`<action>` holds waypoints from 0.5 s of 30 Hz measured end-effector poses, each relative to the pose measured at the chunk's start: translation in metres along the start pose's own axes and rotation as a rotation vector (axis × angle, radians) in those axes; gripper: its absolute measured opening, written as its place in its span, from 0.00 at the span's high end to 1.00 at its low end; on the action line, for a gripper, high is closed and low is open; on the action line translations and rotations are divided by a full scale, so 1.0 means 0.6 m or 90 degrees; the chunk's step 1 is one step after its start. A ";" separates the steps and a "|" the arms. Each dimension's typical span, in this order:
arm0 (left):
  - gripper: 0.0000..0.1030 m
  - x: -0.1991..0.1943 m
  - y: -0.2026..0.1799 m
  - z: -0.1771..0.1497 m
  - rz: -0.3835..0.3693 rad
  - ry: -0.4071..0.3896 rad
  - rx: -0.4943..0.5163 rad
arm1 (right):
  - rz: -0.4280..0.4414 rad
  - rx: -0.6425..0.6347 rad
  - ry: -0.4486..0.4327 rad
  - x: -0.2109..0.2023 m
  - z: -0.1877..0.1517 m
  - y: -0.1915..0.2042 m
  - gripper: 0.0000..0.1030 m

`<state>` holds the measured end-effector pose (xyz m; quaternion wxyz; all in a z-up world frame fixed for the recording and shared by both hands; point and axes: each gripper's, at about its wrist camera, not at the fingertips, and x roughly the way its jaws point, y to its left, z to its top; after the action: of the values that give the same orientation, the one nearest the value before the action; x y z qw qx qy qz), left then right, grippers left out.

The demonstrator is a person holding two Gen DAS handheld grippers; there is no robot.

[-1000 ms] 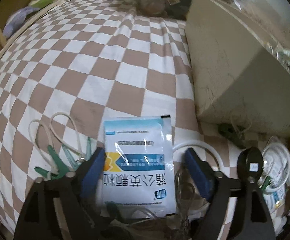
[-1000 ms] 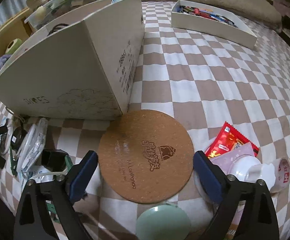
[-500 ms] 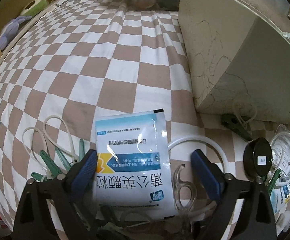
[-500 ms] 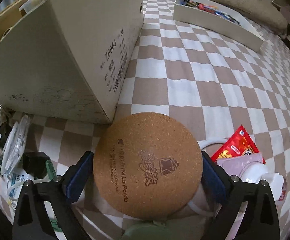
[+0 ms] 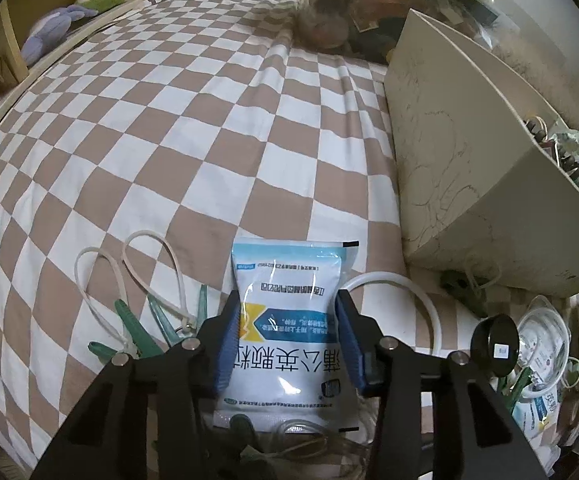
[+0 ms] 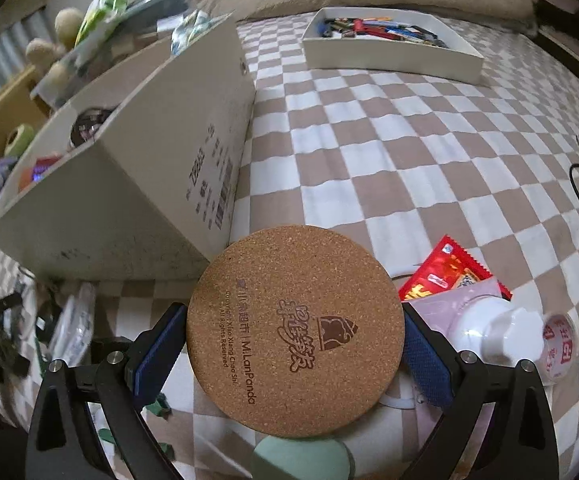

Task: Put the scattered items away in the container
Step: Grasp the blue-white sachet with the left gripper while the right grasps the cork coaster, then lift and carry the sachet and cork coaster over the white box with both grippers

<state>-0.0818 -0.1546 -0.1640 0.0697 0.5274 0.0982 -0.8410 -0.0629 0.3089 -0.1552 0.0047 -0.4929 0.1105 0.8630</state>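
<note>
The sachet (image 5: 289,320) is a glossy white and pale-blue packet with a dark blue band, a yellow wedge and large printed characters that read upside down in the left wrist view. It sits between the 2 blue pads (image 5: 229,344) of the left gripper (image 5: 287,340), whose jaws are closing; both pads press its long edges and the packet bulges between them. Its long axis runs straight away from the gripper, the sealed far end toward the checked bedspread (image 5: 169,160), just left of the near corner of the box (image 5: 469,184).

The coaster (image 6: 295,330) is a round cork disc stamped with a brown logo and a line of small text. It spans the right gripper (image 6: 295,356), its rim touching both pads (image 6: 157,344), so that gripper grips it flat side up. It lies just right of the box (image 6: 149,200) corner, its far rim against that corner. A red packet (image 6: 449,272) and a white bottle (image 6: 501,332) lie right of the coaster.
</note>
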 end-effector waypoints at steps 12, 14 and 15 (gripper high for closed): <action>0.58 -0.070 -0.020 -0.042 -0.023 -0.046 -0.003 | 0.009 0.049 -0.028 -0.006 0.011 -0.023 0.03; 0.58 -0.060 -0.032 -0.024 -0.026 -0.054 -0.004 | 0.008 0.053 -0.030 -0.010 0.006 -0.029 0.03; 0.58 -0.046 -0.039 -0.008 -0.028 -0.060 -0.004 | 0.010 0.055 -0.034 -0.013 0.007 -0.030 0.03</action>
<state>-0.0708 -0.1302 -0.1389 0.0575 0.4848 0.1092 -0.8659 -0.0601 0.3278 -0.1498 0.0225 -0.4680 0.1512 0.8704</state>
